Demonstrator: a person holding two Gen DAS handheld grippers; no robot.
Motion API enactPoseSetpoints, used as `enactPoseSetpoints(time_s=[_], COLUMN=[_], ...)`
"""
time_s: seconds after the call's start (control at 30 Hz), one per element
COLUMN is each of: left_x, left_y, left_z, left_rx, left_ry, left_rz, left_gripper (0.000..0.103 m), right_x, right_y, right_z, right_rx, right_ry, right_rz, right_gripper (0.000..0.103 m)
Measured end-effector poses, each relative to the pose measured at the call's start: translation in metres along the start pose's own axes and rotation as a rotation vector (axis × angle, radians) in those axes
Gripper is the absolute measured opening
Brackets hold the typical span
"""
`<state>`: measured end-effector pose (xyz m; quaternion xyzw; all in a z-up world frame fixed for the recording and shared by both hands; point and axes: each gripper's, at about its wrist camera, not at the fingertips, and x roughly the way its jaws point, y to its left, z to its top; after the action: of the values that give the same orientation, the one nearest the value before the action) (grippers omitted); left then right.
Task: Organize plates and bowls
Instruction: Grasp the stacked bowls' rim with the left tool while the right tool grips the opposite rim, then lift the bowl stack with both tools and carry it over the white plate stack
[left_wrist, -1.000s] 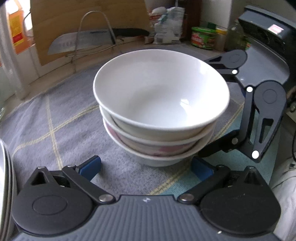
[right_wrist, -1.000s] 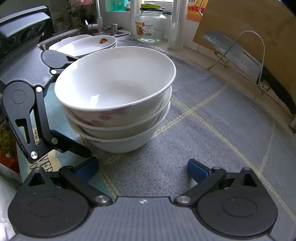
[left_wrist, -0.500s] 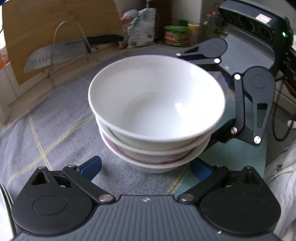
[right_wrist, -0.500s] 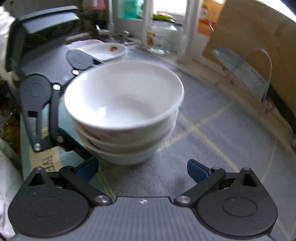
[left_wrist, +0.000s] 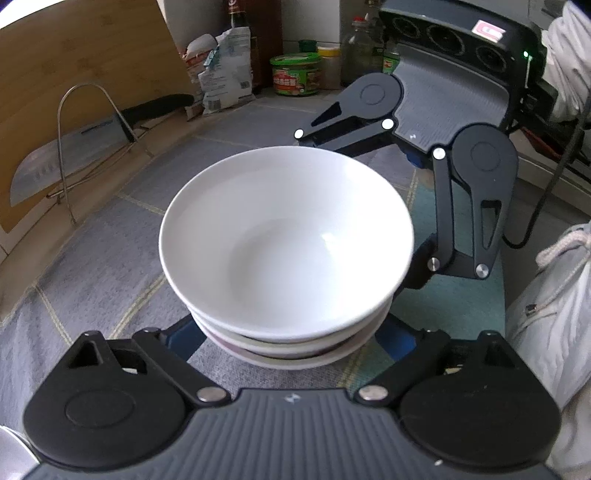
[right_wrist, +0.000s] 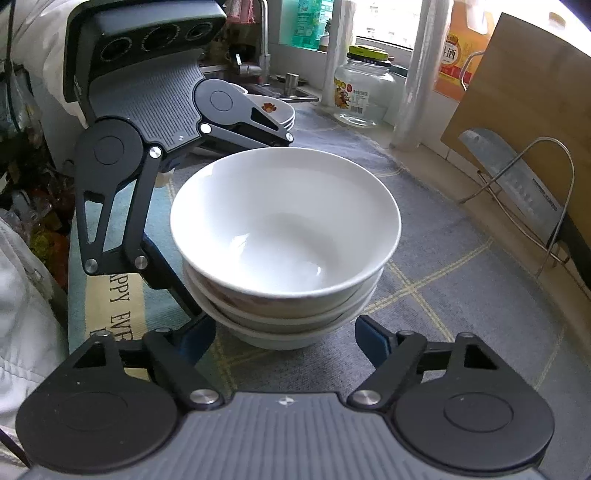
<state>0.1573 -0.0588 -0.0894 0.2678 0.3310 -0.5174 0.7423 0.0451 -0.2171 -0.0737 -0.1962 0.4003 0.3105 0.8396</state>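
Left wrist view: bowl stack (left_wrist: 286, 254) sits centre frame between both closing claws, left claw (left_wrist: 288, 338) and right claw (right_wrist: 286, 338), pads apparently not yet pressing.

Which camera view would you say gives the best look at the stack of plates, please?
The right wrist view: the stack of plates sits behind the left gripper, its flower-printed top plate partly visible. The left wrist view shows at most a pale sliver in its bottom-left corner, too little to identify.

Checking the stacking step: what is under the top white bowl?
Two more bowls sit nested under the top white bowl: a middle bowl with reddish markings and a bottom bowl, resting on the grey mat. Their insides are covered.
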Motion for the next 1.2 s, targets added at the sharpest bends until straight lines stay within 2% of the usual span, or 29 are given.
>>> enactPoseSetpoints(time_s=[0.2, 0.47, 1.2], left_x=[-0.002, -0.003, -0.009], left_y=[0.002, 0.006, 0.015], left_z=[0.002, 0.004, 0.005], left_rx=[0.037, 0.073, 0.101], left_ry=[0.003, 0.004, -0.009], left_rz=[-0.011, -0.048, -0.131], left_gripper=[0.095, 0.095, 0.095], right_x=[-0.001, 0.005, 0.015], right_y=[0.000, -0.012, -0.014], right_z=[0.003, 0.005, 0.025], right_rx=[-0.034, -0.008, -0.059], right_ry=[0.009, 0.028, 0.114], right_rz=[0.016, 0.075, 0.121], right_gripper=[0.086, 0.089, 0.092])
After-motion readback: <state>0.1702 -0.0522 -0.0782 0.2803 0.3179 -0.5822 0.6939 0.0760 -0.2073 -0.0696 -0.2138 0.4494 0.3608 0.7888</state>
